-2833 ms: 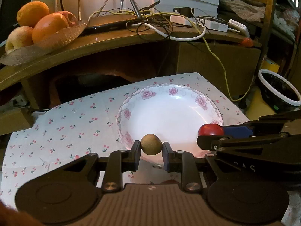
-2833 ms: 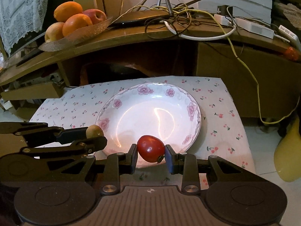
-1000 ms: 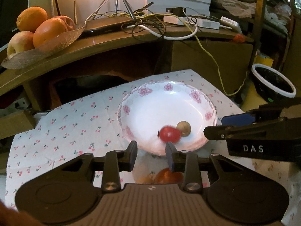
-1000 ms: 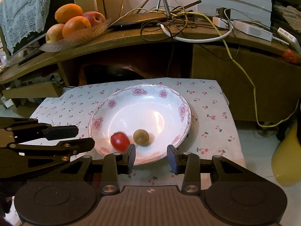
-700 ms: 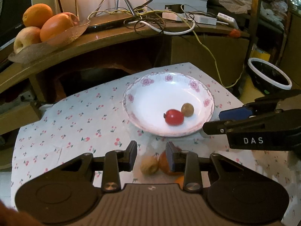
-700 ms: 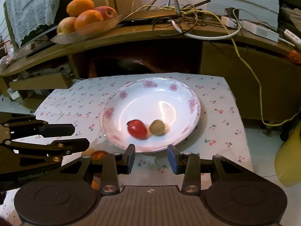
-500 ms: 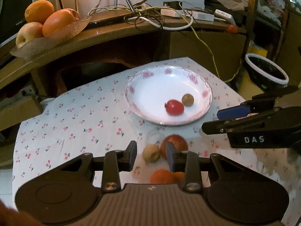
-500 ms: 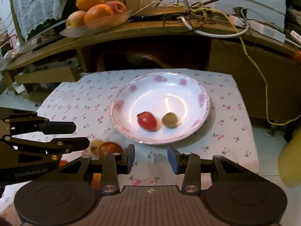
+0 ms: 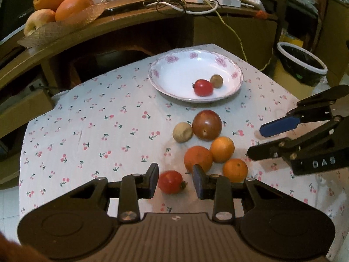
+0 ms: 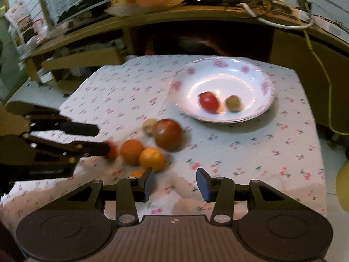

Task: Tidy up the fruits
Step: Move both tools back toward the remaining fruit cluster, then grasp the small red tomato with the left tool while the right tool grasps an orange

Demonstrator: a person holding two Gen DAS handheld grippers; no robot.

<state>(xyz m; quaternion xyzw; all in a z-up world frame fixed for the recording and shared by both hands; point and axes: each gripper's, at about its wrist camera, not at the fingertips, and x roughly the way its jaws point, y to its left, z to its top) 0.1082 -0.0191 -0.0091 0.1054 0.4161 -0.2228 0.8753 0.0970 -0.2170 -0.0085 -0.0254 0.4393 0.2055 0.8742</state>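
Nearest in the left wrist view, the left gripper (image 9: 175,180) hangs over the cherry-print tablecloth (image 9: 87,131) with its jaws parted and a small red tomato (image 9: 170,181) lying on the cloth between them; there is a gap on each side of the fruit, so the pads do not press on it and it is not grasped. To the right, the right gripper (image 10: 175,182) is empty, its jaws opening over bare cloth with nothing between them. Just beyond the left gripper's right finger lies a tight cluster of three oranges (image 9: 198,158), touching one another. A little farther sits a large dark red fruit (image 9: 207,124) with a pale brown fruit (image 9: 182,132) just beside it on the left. Farther still, toward the far right part of the cloth, stands a white plate with pink flowers (image 9: 165,69); in it lie a second red tomato (image 9: 203,87) and a small brown round fruit (image 9: 216,81), close together or touching. Behind the table runs a curved wooden shelf (image 9: 109,25). At its left end a shallow dish (image 9: 65,25) holds oranges and apples, and a tangle of cables (image 9: 174,2) lies along the shelf to the right. On the floor at the far right is a dark bin with a white rim (image 9: 303,62).
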